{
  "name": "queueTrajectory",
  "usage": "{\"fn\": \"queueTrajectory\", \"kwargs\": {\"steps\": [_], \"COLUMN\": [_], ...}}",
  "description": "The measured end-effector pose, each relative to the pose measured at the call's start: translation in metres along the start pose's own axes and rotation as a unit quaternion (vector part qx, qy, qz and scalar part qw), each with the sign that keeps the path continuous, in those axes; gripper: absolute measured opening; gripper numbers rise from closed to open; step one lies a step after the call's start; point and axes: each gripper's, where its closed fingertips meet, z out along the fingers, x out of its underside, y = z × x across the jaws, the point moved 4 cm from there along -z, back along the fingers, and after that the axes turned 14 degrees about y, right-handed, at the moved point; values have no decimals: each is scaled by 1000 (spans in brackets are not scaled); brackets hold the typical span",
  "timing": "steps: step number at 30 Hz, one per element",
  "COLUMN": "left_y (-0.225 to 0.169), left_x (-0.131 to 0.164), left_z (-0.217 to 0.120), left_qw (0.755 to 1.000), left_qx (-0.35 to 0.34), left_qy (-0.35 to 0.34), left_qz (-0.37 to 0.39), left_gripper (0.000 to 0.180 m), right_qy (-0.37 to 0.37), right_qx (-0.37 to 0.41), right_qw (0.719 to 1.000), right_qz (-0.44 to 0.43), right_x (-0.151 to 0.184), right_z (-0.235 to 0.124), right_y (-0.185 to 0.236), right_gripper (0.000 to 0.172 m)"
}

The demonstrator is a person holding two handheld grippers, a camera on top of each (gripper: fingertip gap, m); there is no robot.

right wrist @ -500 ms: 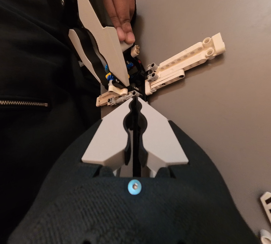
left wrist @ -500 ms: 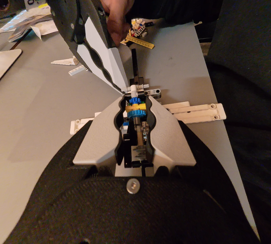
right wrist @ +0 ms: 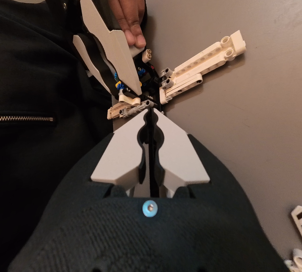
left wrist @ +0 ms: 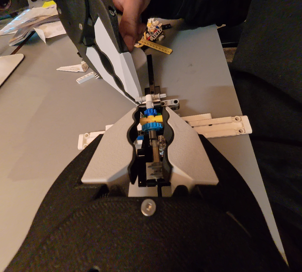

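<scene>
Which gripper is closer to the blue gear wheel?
Left. The left gripper has the blue gear wheel right between its fingers. The right gripper comes in from the side, its shut tips just past the gear, at the grey axle.

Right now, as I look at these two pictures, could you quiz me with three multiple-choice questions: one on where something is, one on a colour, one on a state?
1. Where does the long yellow beam lie? A) on the grey table, beside the pile of small parts B) between the left tongs C) on the floor
2. What colour are the two gears between the left tongs? A) red B) blue C) white
3. How do the right tongs stand? A) wide open B) closed, fingers together C) out of view

Answers: 1 A, it rests flat beyond the toy brick model. 2 B, both show blue either side of a yellow piece. 3 B, their tips meet by the model's grey pin.
</scene>
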Motion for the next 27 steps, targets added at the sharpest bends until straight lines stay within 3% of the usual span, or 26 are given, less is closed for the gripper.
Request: {"fn": "queueTrajectory", "kwargs": {"steps": [12,14,16,21,27], "left_y": [0,1,1,2,2], "left_x": [0,0,0,0,0], "left_z": [1,0,0,0,0], "left_qw": [1000,1000,1000,1000,1000], "left_qx": [2,-9,-11,-10,-11], "left_qy": [0,-1,-2,-1,-1], "left_qz": [-1,2,4,0,-1], "left_gripper": [25,25,25,25,25], "right_qy": [3,45,32,1,-67], "right_qx": [17,112,62,145,49], "right_qw": [1000,992,998,989,997], "right_qz": [11,29,8,-8,-12], "right_x": [3,14,11,6,1], "right_z": [1,2,9,-4,-16], "right_y": [-3,-26,-15,-19,-15], "right_gripper": [0,0,0,0,0]}}
